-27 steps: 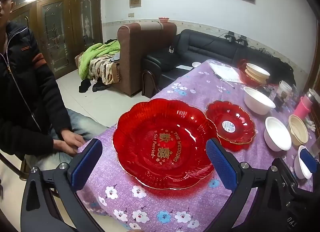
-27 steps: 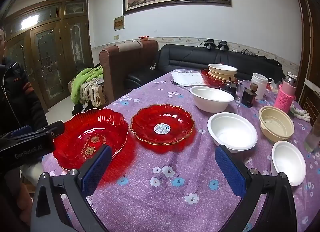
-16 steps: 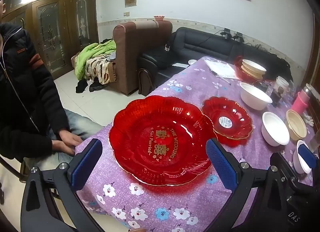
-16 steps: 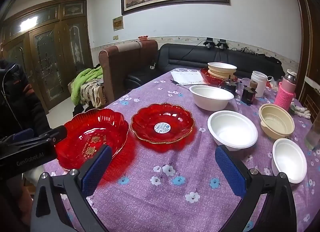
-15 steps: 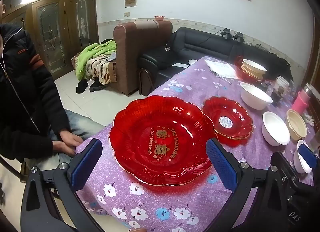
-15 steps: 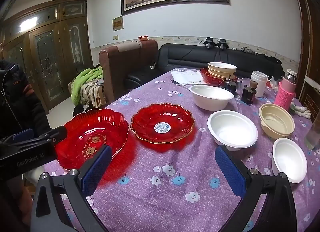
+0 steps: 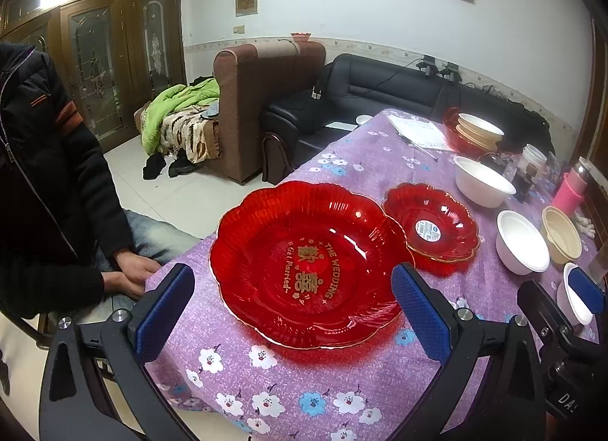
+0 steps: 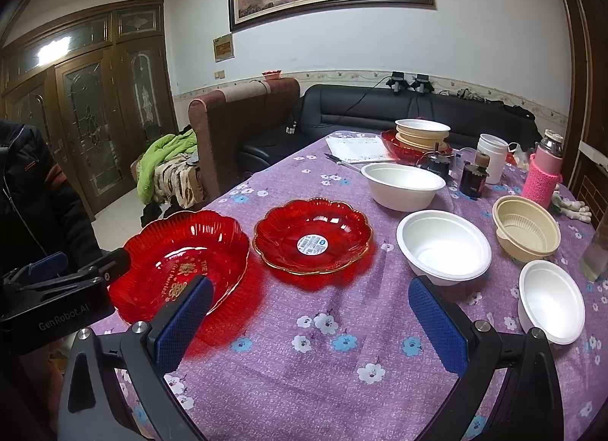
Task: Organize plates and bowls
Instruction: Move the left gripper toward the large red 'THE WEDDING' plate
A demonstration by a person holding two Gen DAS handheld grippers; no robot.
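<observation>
Purple flowery tablecloth covers the table. Both the left gripper and the right gripper are wide open, holding nothing. At 12 o'clock from the left gripper sits the big red flower-shaped plastic plate. The smaller red plate touches it at 2 o'clock.
</observation>
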